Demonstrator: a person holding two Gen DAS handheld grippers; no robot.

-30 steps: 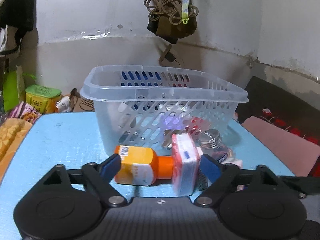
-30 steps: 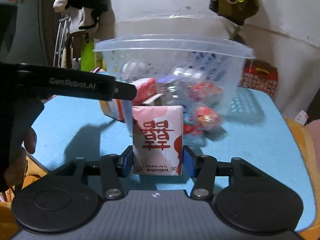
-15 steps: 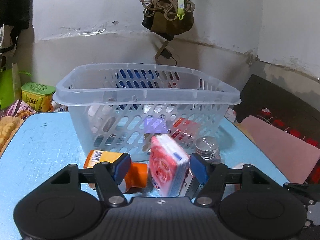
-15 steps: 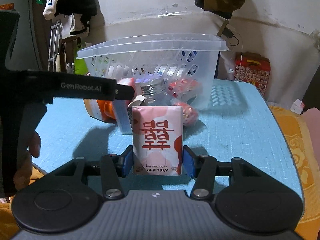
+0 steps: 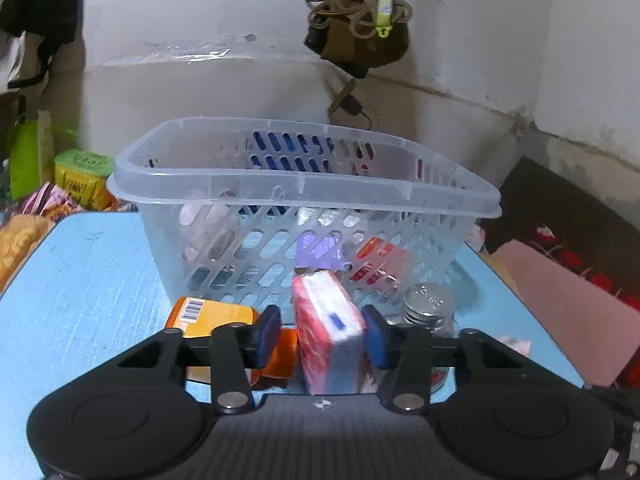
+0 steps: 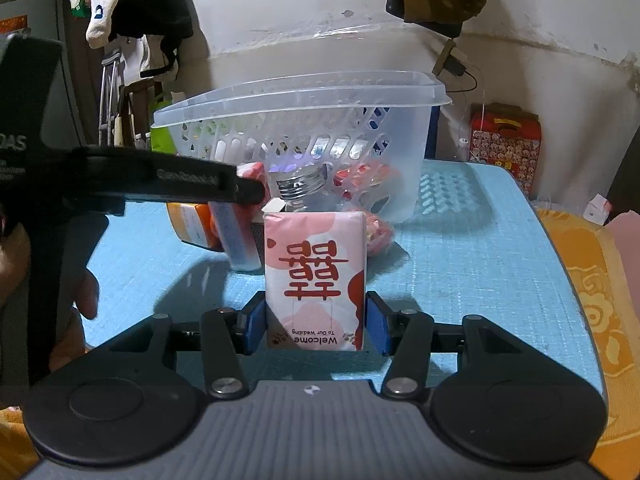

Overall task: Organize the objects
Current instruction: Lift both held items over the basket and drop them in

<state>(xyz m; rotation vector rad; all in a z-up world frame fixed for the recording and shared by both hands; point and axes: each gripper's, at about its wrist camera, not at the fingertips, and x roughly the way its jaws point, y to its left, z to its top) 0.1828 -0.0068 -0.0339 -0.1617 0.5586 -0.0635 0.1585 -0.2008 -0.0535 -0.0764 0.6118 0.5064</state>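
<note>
Closing in since a second ago, the left gripper [image 5: 322,334] narrows its jaws around a red-and-white packet [image 5: 329,336]; the right gripper [image 6: 316,328] grips a pink tissue pack [image 6: 316,276] before the basket [image 6: 304,92].

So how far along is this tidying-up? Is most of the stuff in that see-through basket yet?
Partly. Several items already lie inside the clear plastic basket. In hand: the right gripper clamps a pink tissue pack, and the left gripper has just been closing around a red-and-white tissue pack. Left on the blue table: an orange bottle lying down and a silver-capped glass jar.
</note>
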